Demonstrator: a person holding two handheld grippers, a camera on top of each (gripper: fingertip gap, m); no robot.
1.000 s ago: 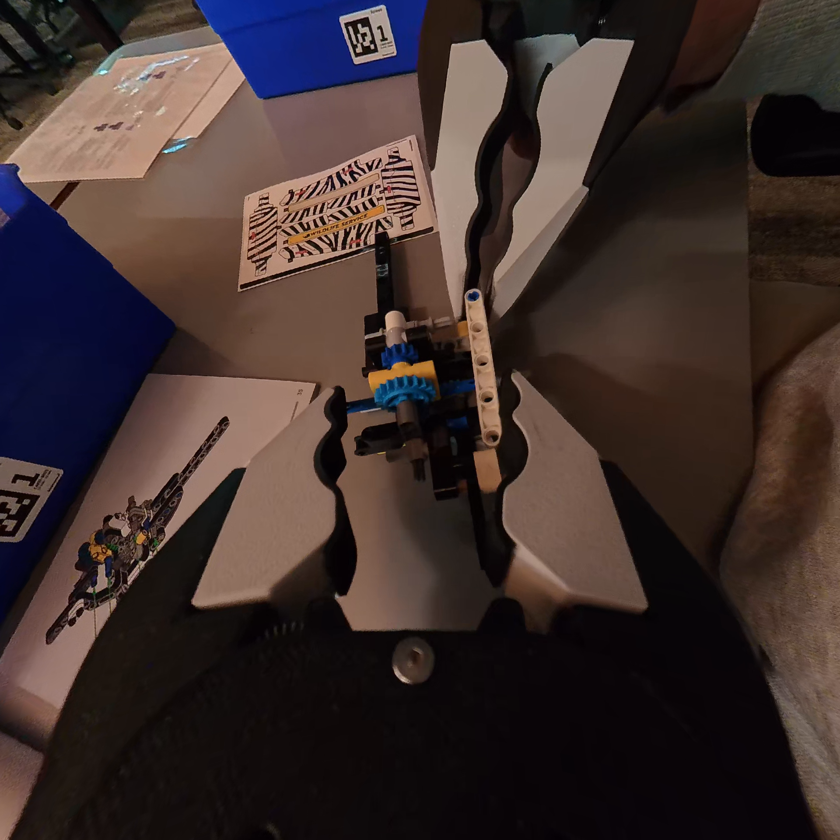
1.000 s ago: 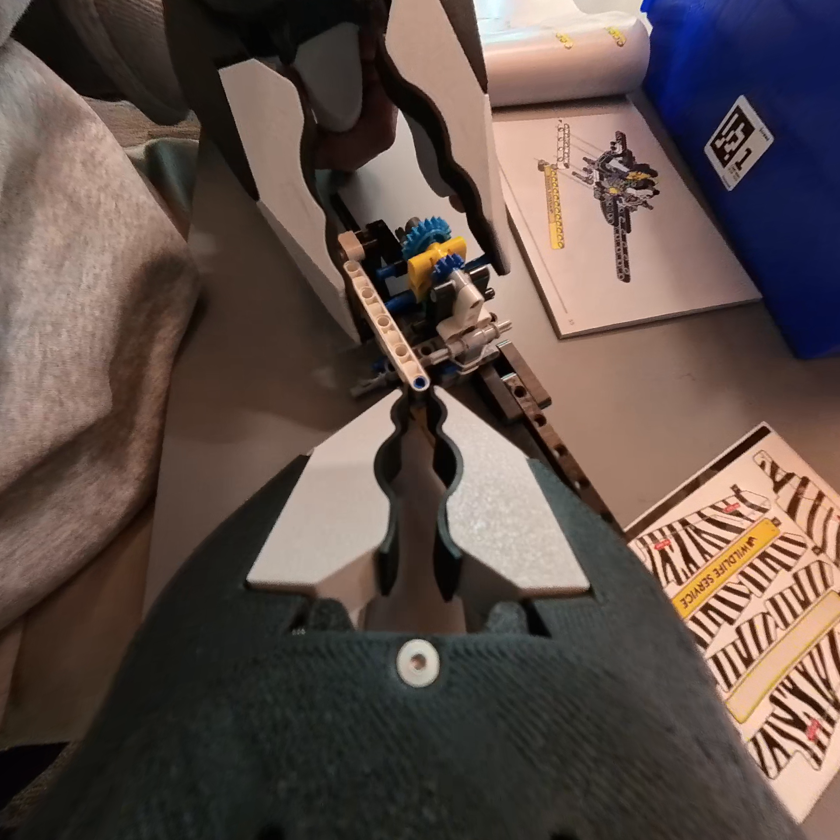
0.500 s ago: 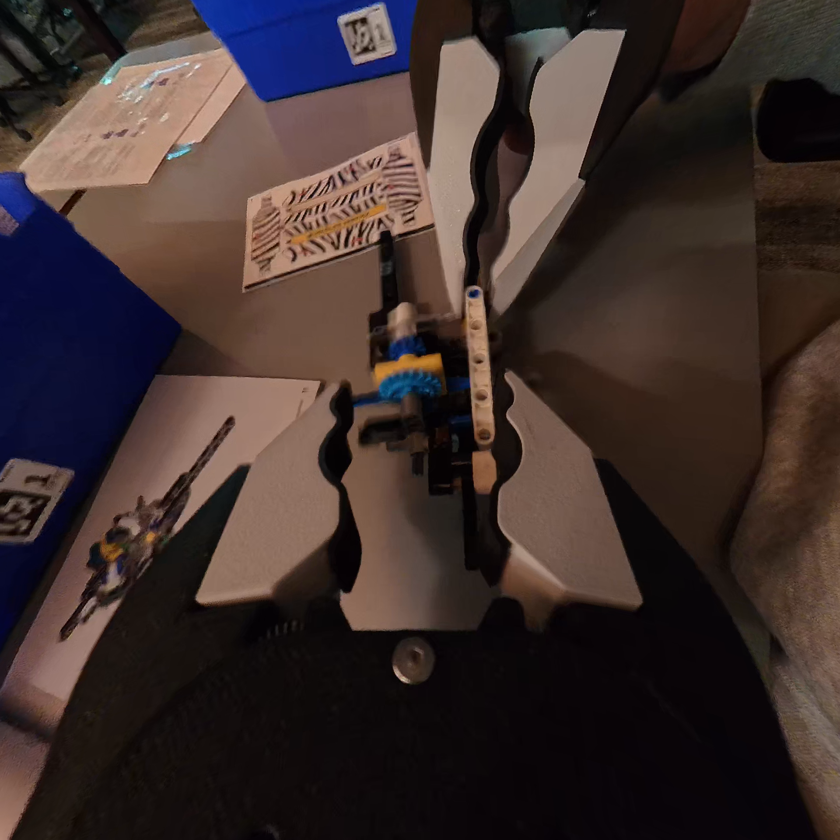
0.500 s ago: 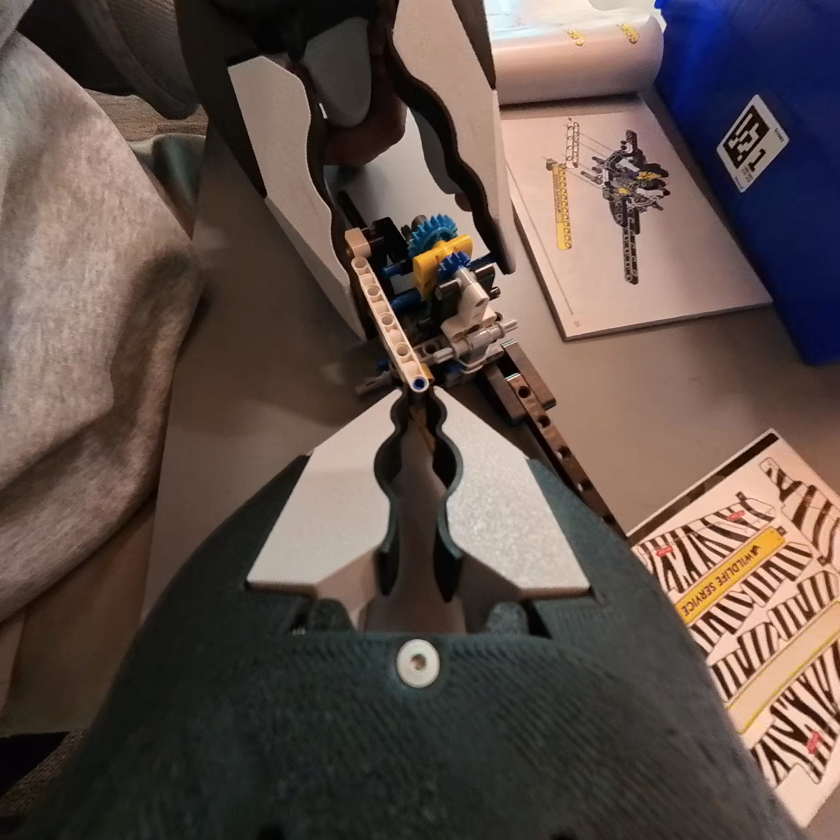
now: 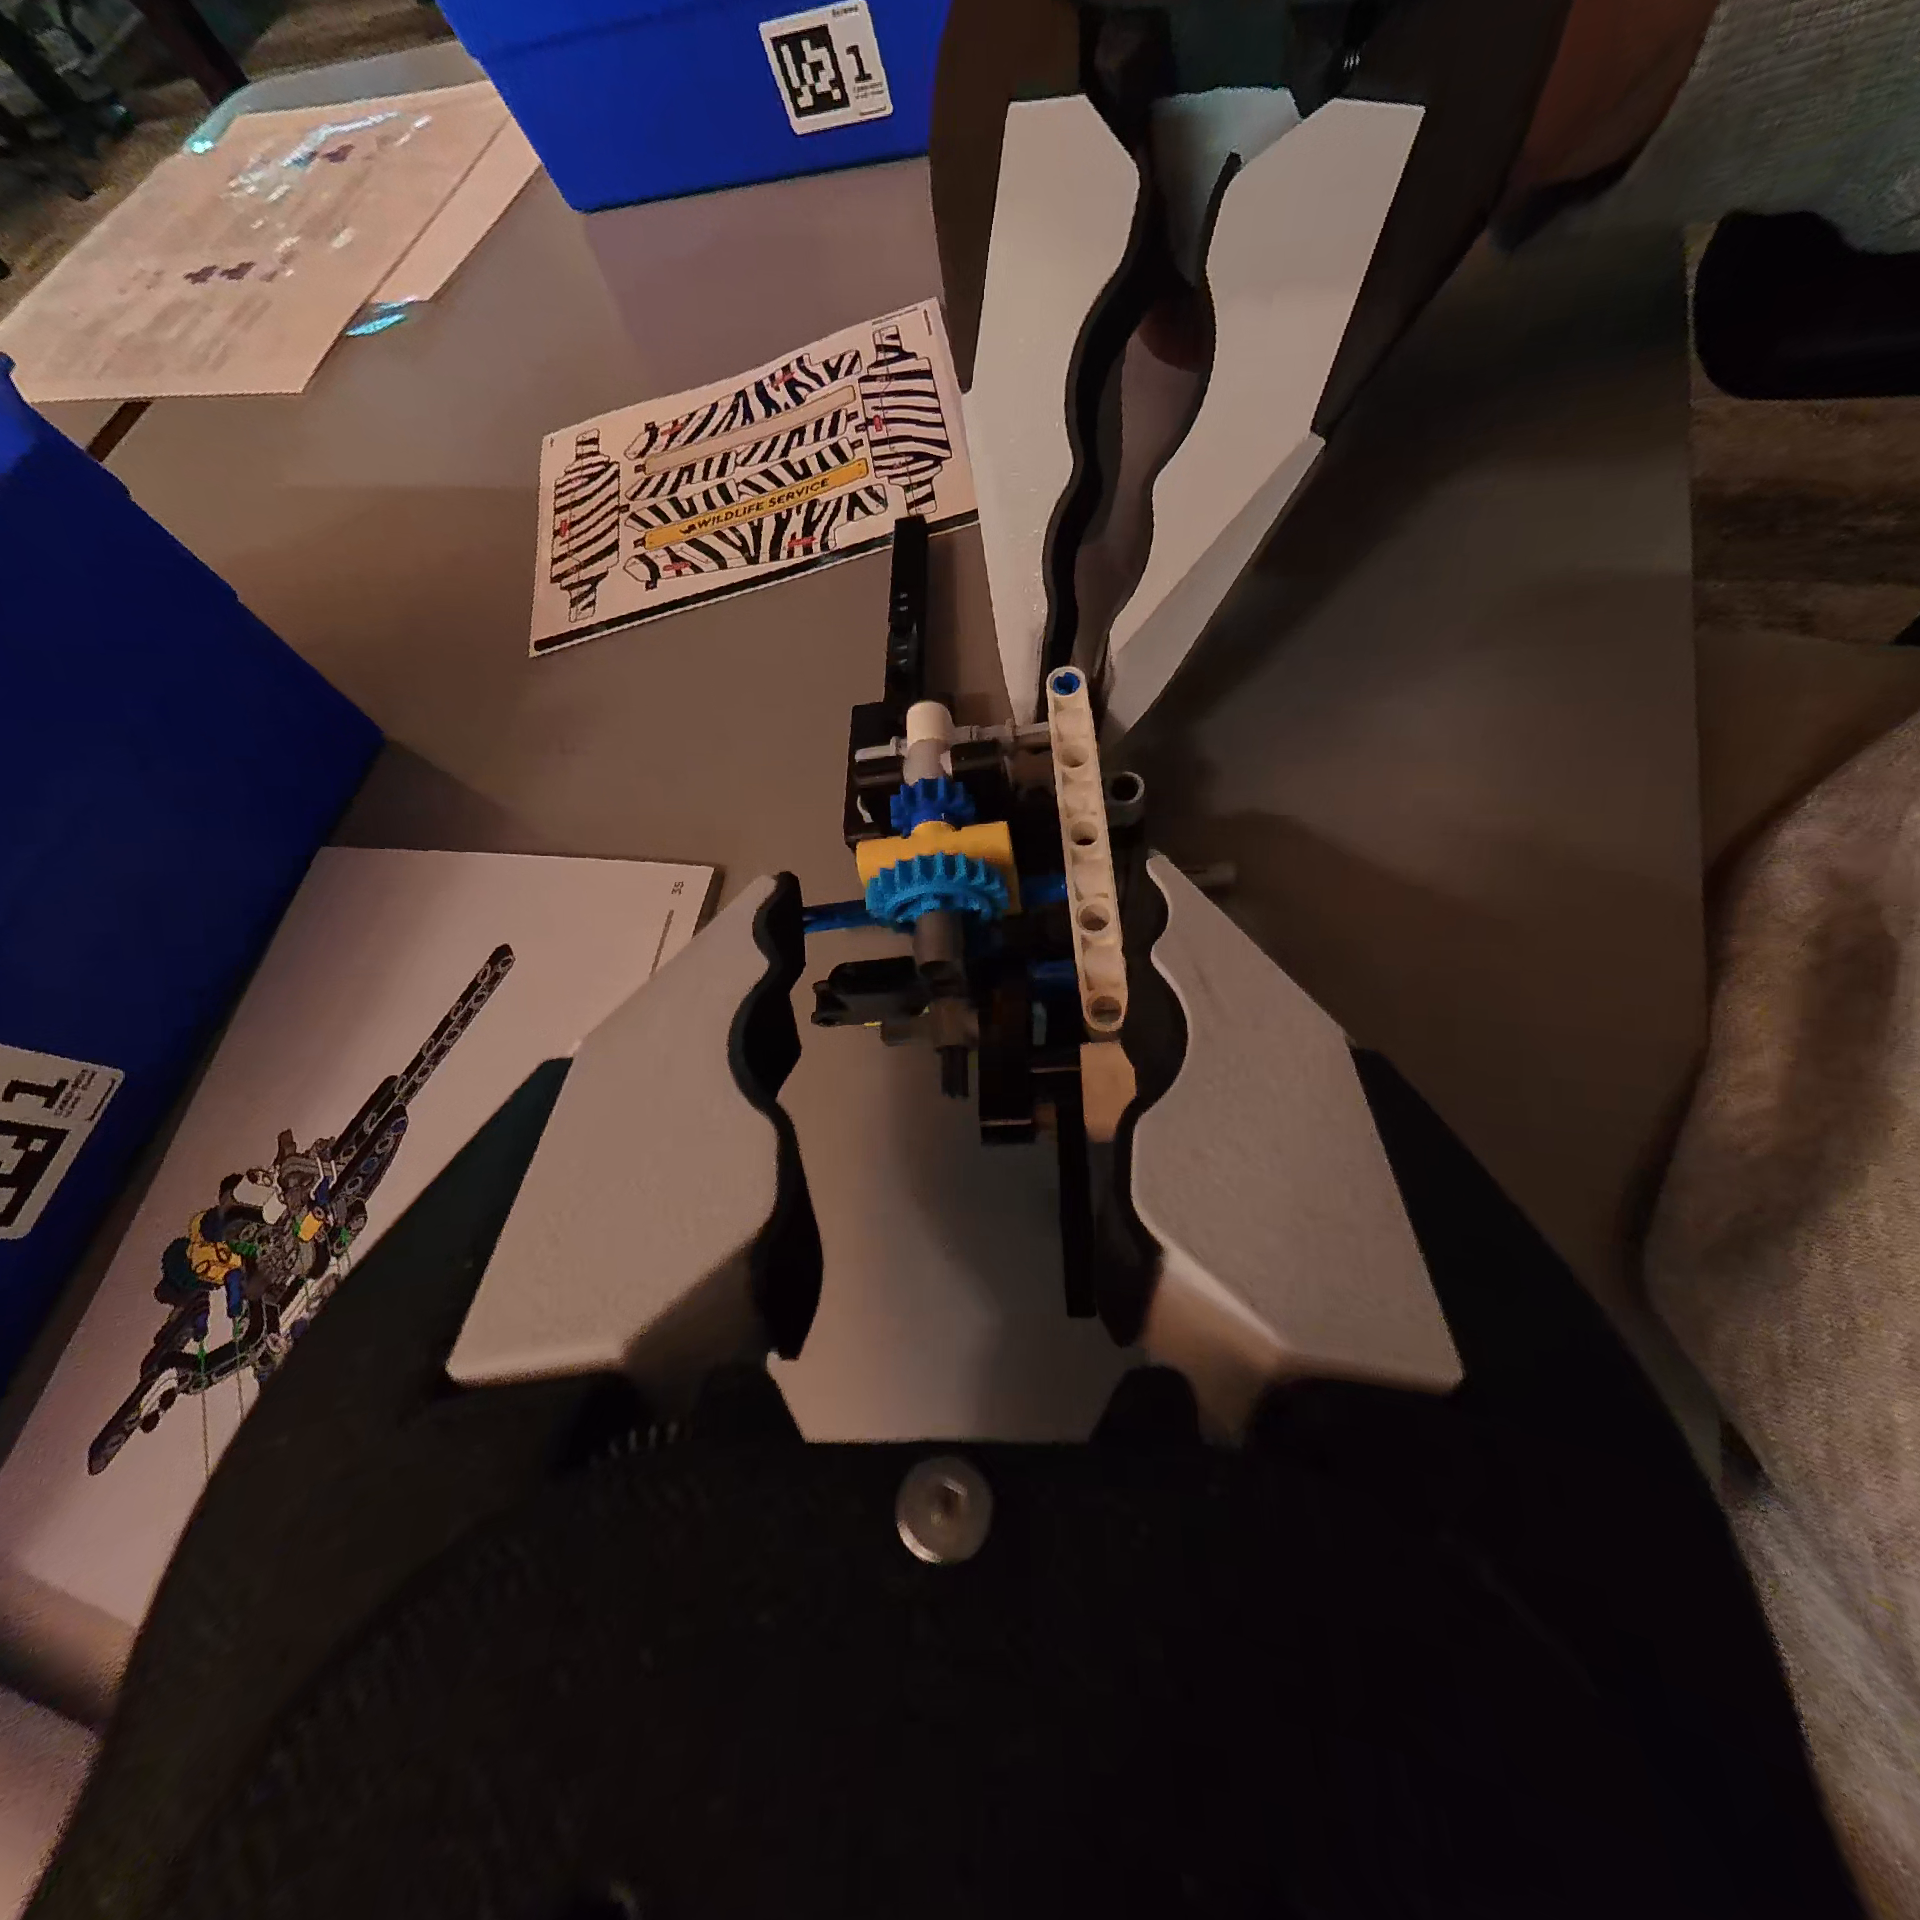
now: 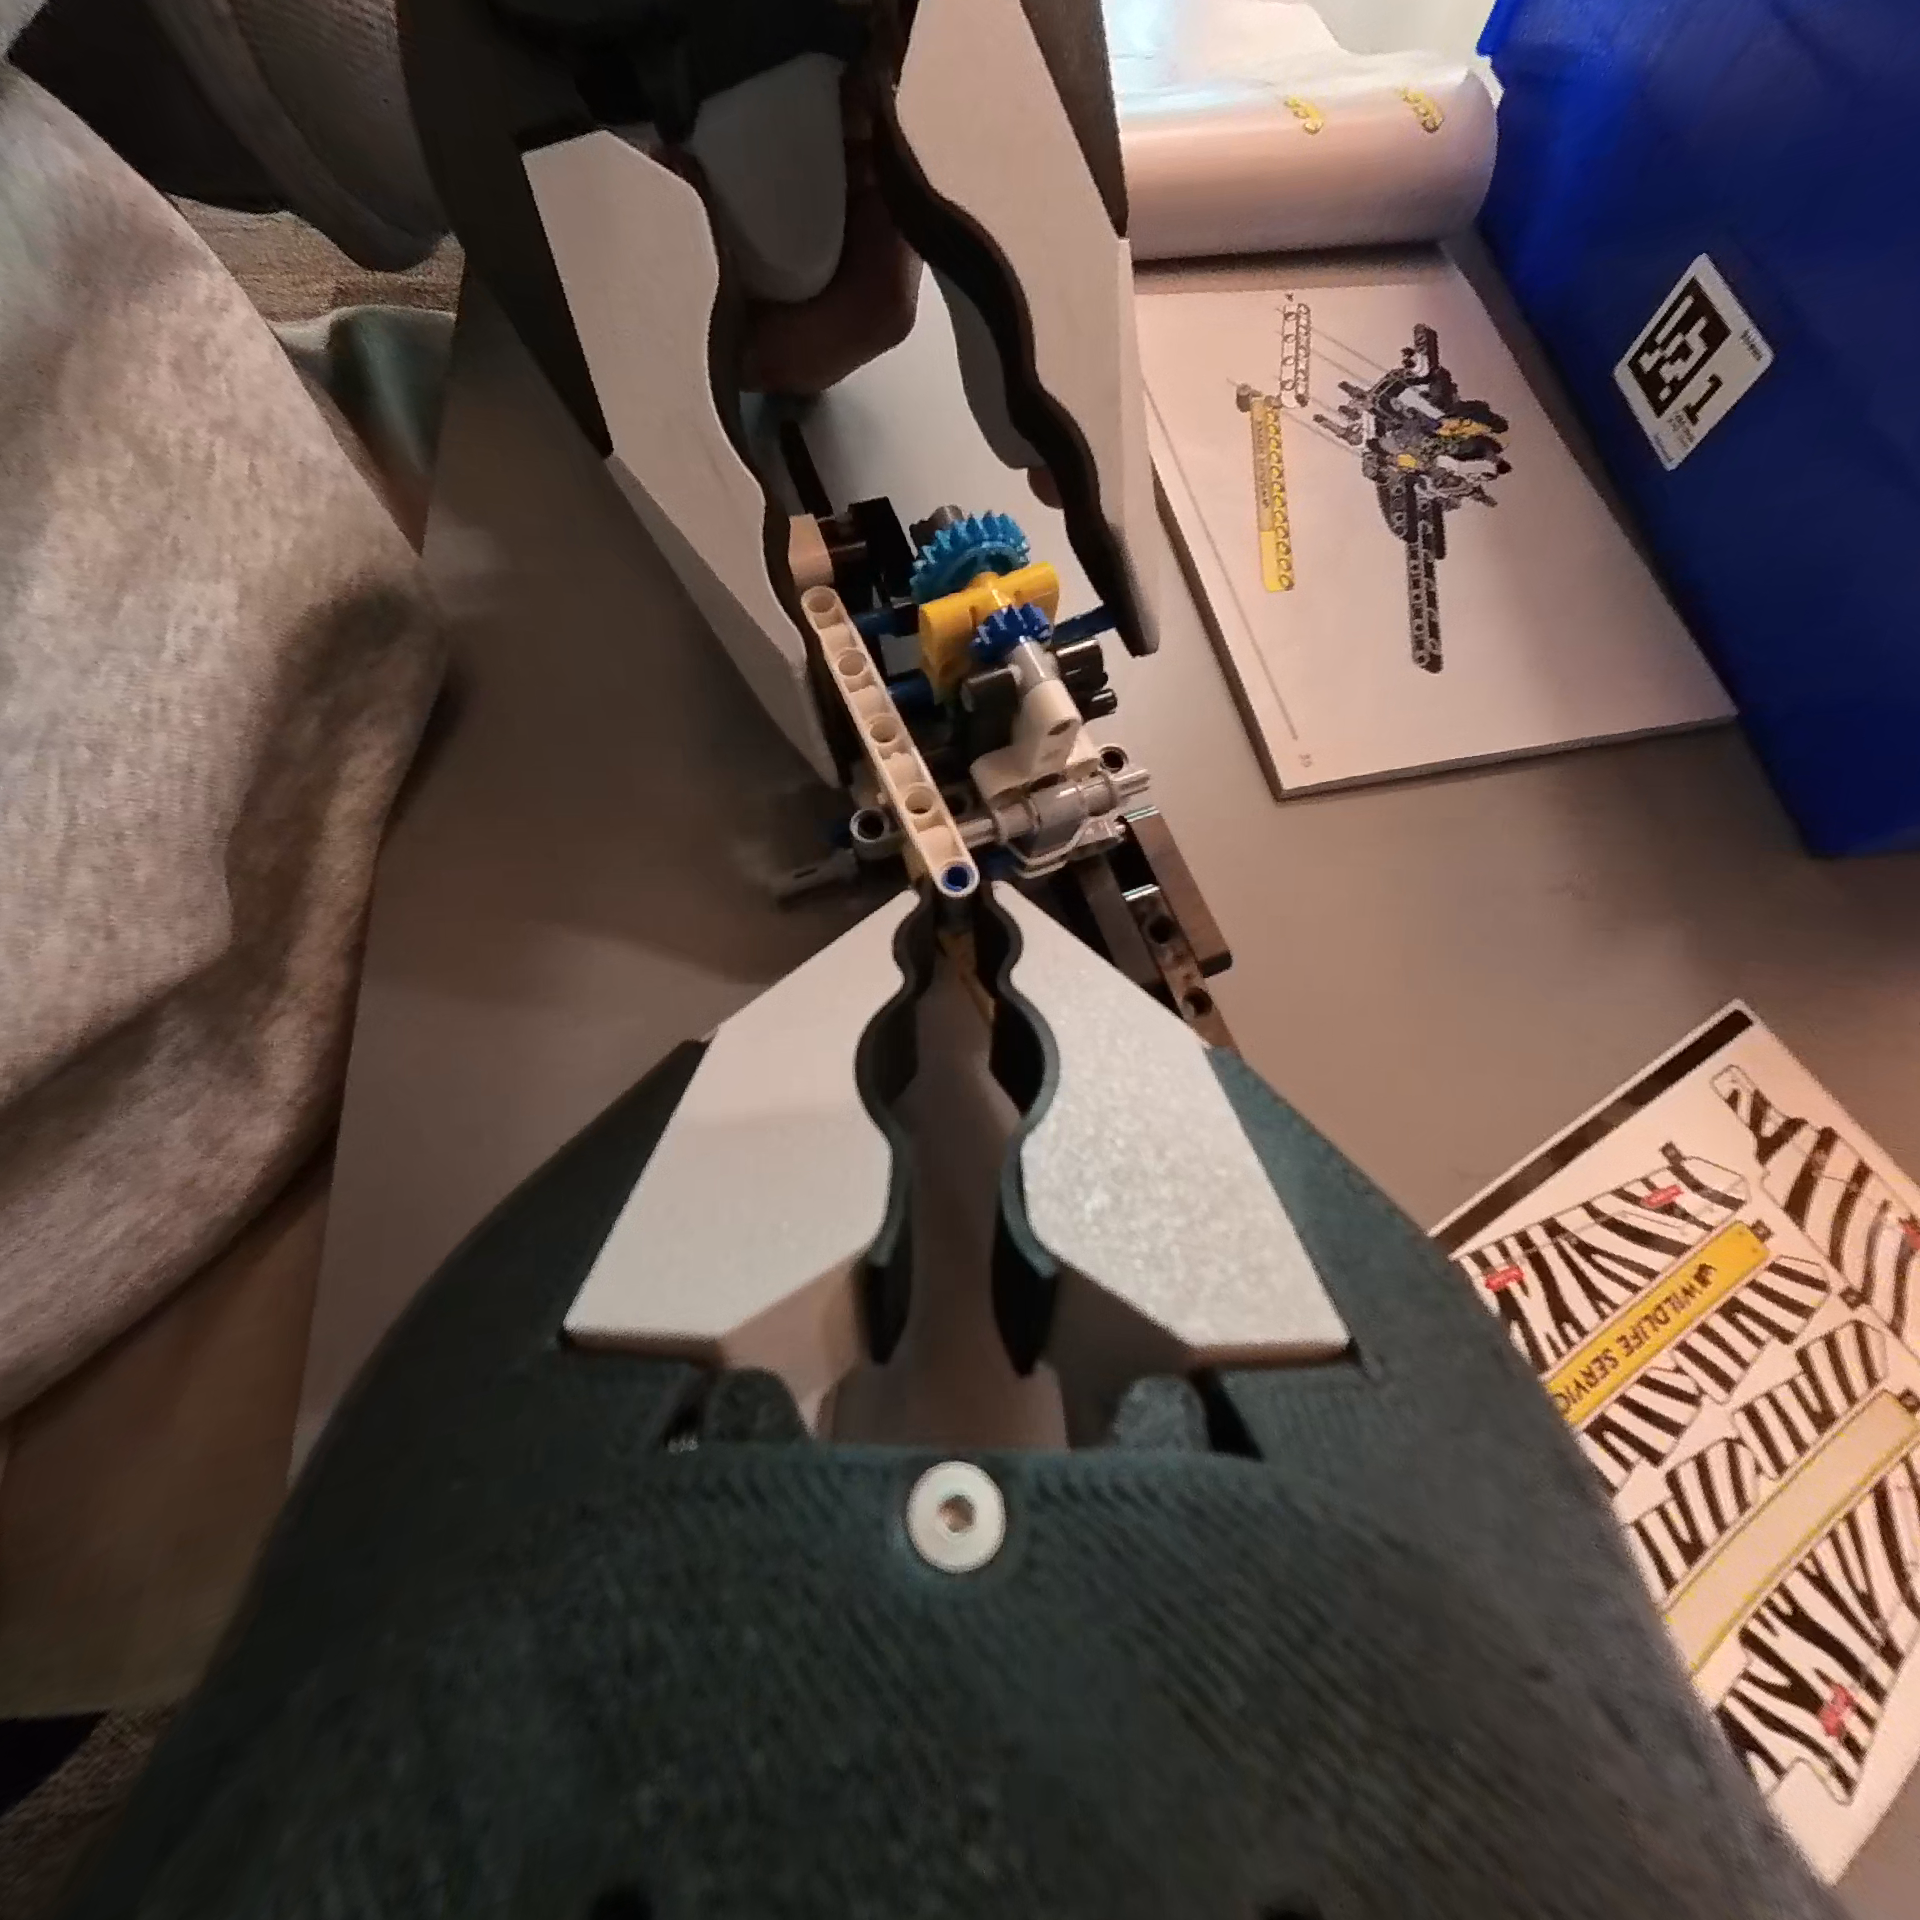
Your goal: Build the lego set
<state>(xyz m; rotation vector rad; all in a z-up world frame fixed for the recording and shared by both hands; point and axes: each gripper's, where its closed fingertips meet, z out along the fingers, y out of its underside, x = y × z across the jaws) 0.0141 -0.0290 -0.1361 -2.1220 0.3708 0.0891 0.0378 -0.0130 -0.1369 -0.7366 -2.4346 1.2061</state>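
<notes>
A small lego assembly (image 5: 935, 862) with blue gears, a yellow block and a long black beam (image 5: 909, 603) rests on the grey table (image 5: 1403, 831). A white holed beam (image 5: 1081, 831) runs along its right side. My left gripper (image 5: 966, 894) straddles the assembly, one finger against the blue axle end and the other against the white beam. My right gripper (image 5: 1081, 665) comes in from the far side, nearly closed, with its tips pinching the blue-pinned end of the white beam. In the right wrist view, the right gripper (image 6: 956, 909) meets the white beam (image 6: 883, 727), and the left gripper (image 6: 977, 707) flanks the assembly (image 6: 987, 613).
A zebra-striped sticker sheet (image 5: 748, 488) lies behind the assembly. An open instruction booklet (image 5: 312, 1091) lies to the left. Blue bins stand at the back (image 5: 675, 94) and left (image 5: 125, 779). A paper sheet (image 5: 260, 239) lies far left. Grey cloth (image 5: 1818, 1143) borders the table's right edge.
Both grippers keep their places on the assembly. The views wobble slightly, and nothing is taken up or let go.
</notes>
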